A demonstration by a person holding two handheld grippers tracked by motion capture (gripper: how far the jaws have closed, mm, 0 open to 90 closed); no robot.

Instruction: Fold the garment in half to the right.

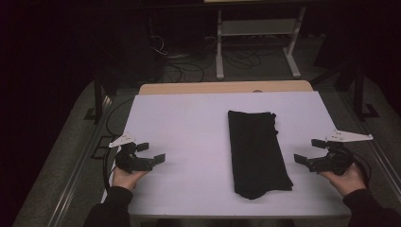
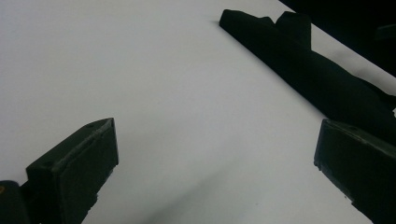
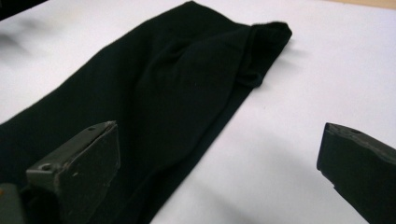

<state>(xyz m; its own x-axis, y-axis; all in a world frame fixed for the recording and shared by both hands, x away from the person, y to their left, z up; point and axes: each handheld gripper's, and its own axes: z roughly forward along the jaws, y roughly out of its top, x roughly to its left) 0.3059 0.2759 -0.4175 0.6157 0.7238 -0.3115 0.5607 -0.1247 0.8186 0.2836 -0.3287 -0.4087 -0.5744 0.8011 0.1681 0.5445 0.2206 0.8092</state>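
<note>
On smooth white table (image 1: 189, 123), long folded black cloth (image 1: 257, 153), soft, matte

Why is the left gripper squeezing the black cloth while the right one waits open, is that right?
Not quite. The left gripper is open too and holds nothing; it sits apart from the black cloth, as the high view shows. The right gripper does wait open.

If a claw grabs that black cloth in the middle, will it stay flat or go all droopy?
Probably droopy. The black cloth lies folded flat on the white table with soft wrinkles and a curled corner, so it looks limp and would likely sag and unfold. It seems thin, so likely light. Pushed, it would probably bunch up rather than slide.
</note>
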